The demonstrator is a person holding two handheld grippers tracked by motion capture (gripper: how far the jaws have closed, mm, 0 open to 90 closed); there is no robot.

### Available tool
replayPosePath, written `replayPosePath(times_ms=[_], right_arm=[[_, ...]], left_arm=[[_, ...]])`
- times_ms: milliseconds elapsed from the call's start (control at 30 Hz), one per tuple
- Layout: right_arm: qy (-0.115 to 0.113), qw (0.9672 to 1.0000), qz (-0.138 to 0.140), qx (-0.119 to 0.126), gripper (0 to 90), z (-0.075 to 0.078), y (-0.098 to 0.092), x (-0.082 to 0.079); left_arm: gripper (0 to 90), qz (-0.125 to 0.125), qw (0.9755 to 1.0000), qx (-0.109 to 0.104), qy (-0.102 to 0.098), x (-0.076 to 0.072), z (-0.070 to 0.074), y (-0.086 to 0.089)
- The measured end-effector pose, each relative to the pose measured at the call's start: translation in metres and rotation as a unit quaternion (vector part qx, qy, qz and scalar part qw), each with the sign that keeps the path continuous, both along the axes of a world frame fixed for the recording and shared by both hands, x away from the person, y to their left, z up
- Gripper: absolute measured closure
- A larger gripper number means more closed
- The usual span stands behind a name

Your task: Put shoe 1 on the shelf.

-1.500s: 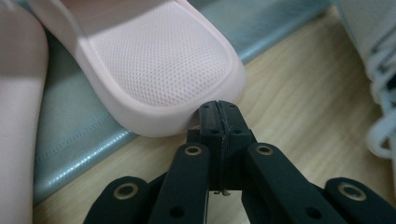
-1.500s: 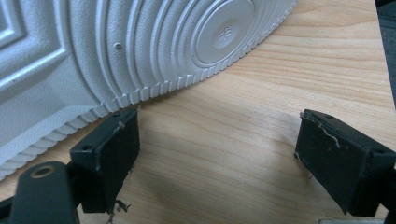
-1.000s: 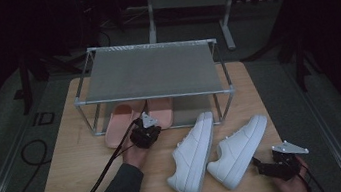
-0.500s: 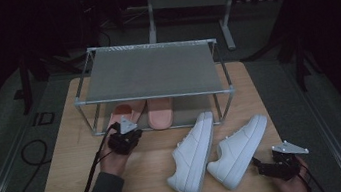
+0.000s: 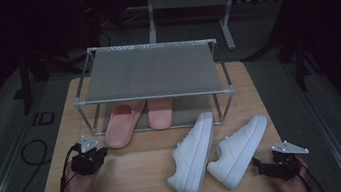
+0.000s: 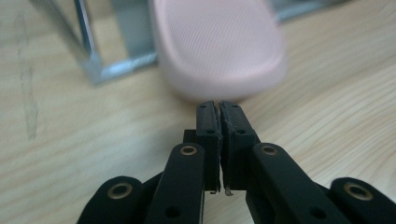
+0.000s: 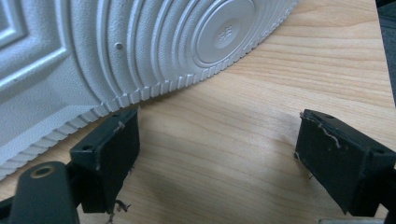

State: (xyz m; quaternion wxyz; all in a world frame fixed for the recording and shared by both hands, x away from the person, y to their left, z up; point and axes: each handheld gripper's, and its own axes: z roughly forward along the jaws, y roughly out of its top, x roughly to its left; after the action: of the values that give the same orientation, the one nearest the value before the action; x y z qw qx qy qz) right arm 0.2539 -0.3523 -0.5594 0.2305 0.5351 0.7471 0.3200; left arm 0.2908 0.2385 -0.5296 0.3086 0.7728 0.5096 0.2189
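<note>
Pink slipper [image 6: 219, 51] unbranded | left gripper [image 6: 218, 108] fingers together, empty | right gripper [image 7: 217, 154] fingers apart beside white sneaker [image 7: 116, 51], sole stamp unreadable

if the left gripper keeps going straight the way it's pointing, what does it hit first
Probably the nearer pink slipper: the left gripper, jaws together and empty, aims at its rounded end; the gap between them is hard to judge.

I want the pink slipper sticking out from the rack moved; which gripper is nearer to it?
Left. The left gripper sits just off the pink slipper; the right gripper is beyond both white sneakers.
</note>
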Motion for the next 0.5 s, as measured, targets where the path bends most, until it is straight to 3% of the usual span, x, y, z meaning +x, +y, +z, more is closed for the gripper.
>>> replayPosePath(times_ms=[33,167,500], right_arm=[[0.0,1.0,0.0,0.0,13.3,0.0,0.0,0.0],[0.0,1.0,0.0,0.0,13.3,0.0,0.0,0.0],[0.0,1.0,0.0,0.0,13.3,0.0,0.0,0.0]], left_arm=[[86.8,0.004,0.9999,0.0,0.011,0.002,-0.005,0.005],[86.6,0.009,0.9998,0.003,0.02,0.012,-0.009,0.007],[86.1,-0.008,0.9997,0.009,0.023,0.03,-0.01,-0.004]])
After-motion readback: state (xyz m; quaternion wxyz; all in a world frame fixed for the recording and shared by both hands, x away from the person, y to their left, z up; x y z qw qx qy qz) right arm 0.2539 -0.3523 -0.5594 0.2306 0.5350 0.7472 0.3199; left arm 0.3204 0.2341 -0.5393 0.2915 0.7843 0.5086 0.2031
